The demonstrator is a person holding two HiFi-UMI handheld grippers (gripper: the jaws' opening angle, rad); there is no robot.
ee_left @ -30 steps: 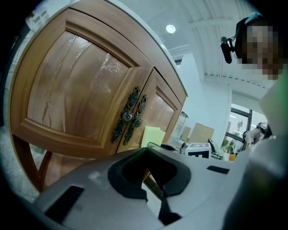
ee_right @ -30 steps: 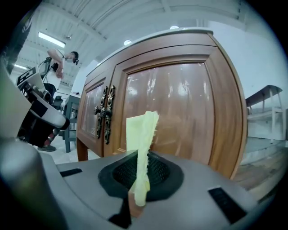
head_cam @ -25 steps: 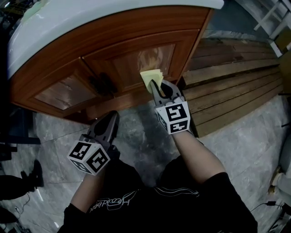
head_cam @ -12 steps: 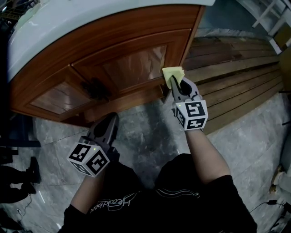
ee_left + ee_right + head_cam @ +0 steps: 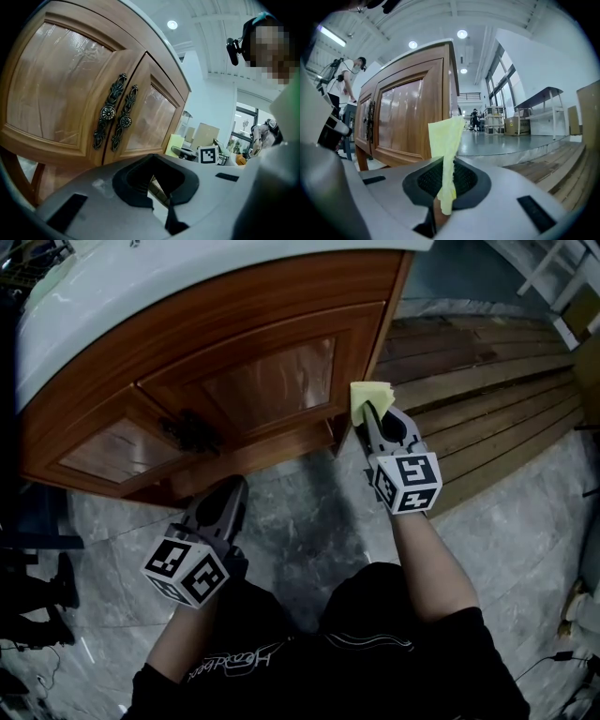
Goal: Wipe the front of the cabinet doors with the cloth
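The wooden cabinet (image 5: 234,324) under its white top (image 5: 187,292) fills the upper part of the head view, its two panelled doors shut – the left door (image 5: 103,442) and the right door (image 5: 272,381) meet at a pair of dark ornate handles (image 5: 187,430). Off the cabinet's right edge lie wooden planks (image 5: 487,381) on the grey stone floor (image 5: 309,512). The left tool (image 5: 230,488) hangs low in front of the cabinet's bottom edge, below the handles, well clear of the wood; its own view shows its jaws drawn together to a thin slit with nothing between them. The right tool (image 5: 367,416) is up at the cabinet's lower right corner, its jaws clenched on the yellow cloth (image 5: 370,395), which stands up out of them as a folded strip. In the right gripper view the cloth (image 5: 446,150) rises in front of the cabinet's corner post, past the outer edge of the right door rather than on its panel; whether it touches the wood I cannot tell. As a judgement, the cloth sits where a sweep across the right door would run out, so that door is at best partly covered. Both panels look equally glossy and no wiped streak shows – so nothing proves either door done, and the left door, the strip round the handles and the upper frames may all be left.
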